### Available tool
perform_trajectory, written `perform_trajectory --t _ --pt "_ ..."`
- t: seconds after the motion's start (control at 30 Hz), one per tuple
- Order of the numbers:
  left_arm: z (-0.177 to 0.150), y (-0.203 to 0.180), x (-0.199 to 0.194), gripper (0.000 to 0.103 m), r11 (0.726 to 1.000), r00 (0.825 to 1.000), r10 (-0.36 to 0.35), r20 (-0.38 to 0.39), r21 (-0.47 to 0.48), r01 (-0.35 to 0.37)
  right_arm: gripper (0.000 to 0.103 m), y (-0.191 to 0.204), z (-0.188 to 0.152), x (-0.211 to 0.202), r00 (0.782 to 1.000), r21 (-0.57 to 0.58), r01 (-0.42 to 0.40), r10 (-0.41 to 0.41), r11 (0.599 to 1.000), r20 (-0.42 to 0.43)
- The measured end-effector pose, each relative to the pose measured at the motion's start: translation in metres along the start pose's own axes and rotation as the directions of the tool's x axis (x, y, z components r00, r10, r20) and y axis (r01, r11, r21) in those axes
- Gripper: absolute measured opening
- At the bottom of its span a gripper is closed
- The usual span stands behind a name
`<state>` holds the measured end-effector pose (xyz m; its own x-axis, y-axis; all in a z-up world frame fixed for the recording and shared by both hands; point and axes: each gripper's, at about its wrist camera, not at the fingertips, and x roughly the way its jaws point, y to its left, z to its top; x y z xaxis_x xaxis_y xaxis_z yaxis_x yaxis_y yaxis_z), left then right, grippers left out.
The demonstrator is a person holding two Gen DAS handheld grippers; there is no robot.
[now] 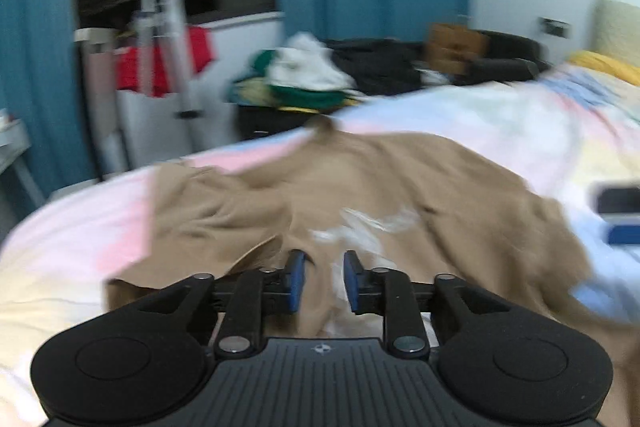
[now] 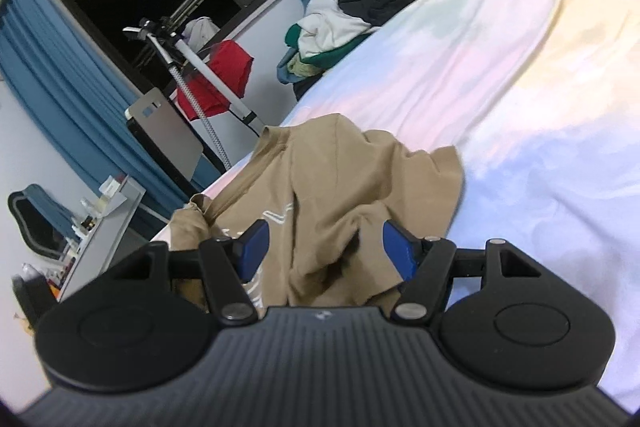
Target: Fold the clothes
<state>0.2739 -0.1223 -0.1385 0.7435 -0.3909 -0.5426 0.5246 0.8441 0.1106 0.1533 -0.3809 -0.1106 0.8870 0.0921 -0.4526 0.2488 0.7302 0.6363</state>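
1. Bedroom with blue curtains [image 2: 80, 95] round a dark window; a bed [image 2: 500, 75] under a pastel sheet fills most of both views.
2. On the bed's near part lies a tan T-shirt [image 1: 360, 179], crumpled, with a white print [image 1: 368, 227] on it (blurred in the left wrist view).
3. In the left wrist view the shirt spreads broadly from side to side, one point of cloth reaching toward the bed's far edge; which end is the collar I cannot tell.
4. In the right wrist view its long axis runs away from the camera, up and to the left.
5. The left gripper [image 1: 324, 281] hangs over the print, jaws narrow with a clear gap, pads off the cloth.
6. The right gripper [image 2: 325, 247] has jaws wide, a raised fold of shirt between them, not pinched.
7. Beyond the bed: a pile of clothes [image 1: 304, 75], a steamer stand [image 2: 208, 67] and a red garment [image 2: 224, 75].
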Motion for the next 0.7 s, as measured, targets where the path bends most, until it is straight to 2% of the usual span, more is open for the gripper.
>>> perform_trajectory --t 0.03,0.1,0.13,0.23,0.33,0.43,0.53,0.57,0.63,0.67,0.7 --pt "-0.005 -0.005 -0.004 0.037 1.0 1.0 -0.018 0.004 0.003 0.018 0.067 -0.002 0.0 0.0 1.0 0.01 0.0 0.0 1.0 -0.002" --pt "-0.017 0.001 -0.02 0.063 0.999 0.999 -0.029 0.028 -0.034 0.03 0.067 -0.005 0.001 -0.002 1.0 0.034 -0.008 0.008 0.999 -0.003" --pt "-0.023 0.004 -0.028 0.065 0.998 0.999 -0.035 0.041 -0.053 0.037 0.067 -0.006 0.001 -0.003 1.0 0.046 -0.012 0.012 0.999 -0.004" --pt "-0.034 0.034 -0.056 0.066 0.985 0.995 -0.039 0.094 -0.162 0.054 0.066 -0.008 0.001 -0.004 1.0 0.069 -0.022 0.023 0.997 -0.006" --pt "-0.036 0.07 -0.07 0.067 0.964 0.993 0.035 0.113 -0.266 -0.003 0.067 -0.007 -0.002 -0.002 0.999 0.078 -0.031 0.033 0.996 -0.018" --pt "-0.038 0.103 -0.064 0.067 0.929 0.99 0.118 0.082 -0.362 -0.081 0.067 -0.008 -0.004 0.002 0.999 0.086 -0.034 0.036 0.996 -0.03" --pt "-0.039 0.127 -0.049 0.067 0.895 0.988 0.147 0.044 -0.432 -0.114 0.067 -0.01 -0.006 0.005 0.999 0.093 -0.031 0.034 0.995 -0.039" --pt "-0.039 0.134 -0.041 0.064 0.88 0.987 0.159 0.025 -0.457 -0.131 0.067 -0.012 -0.007 0.007 0.999 0.094 -0.029 0.033 0.995 -0.041" --pt "-0.044 0.148 -0.035 0.052 0.853 0.989 0.145 0.029 -0.51 -0.11 0.066 -0.013 -0.01 0.012 0.998 0.089 -0.014 0.019 0.996 -0.054" --pt "-0.044 0.153 -0.031 0.036 0.845 0.992 0.12 0.034 -0.528 -0.084 0.066 -0.014 -0.012 0.015 0.998 0.089 -0.01 0.016 0.996 -0.065" --pt "-0.044 0.157 -0.031 0.015 0.844 0.994 0.102 0.029 -0.532 -0.071 0.067 -0.014 -0.014 0.018 0.997 0.09 -0.009 0.016 0.996 -0.077"
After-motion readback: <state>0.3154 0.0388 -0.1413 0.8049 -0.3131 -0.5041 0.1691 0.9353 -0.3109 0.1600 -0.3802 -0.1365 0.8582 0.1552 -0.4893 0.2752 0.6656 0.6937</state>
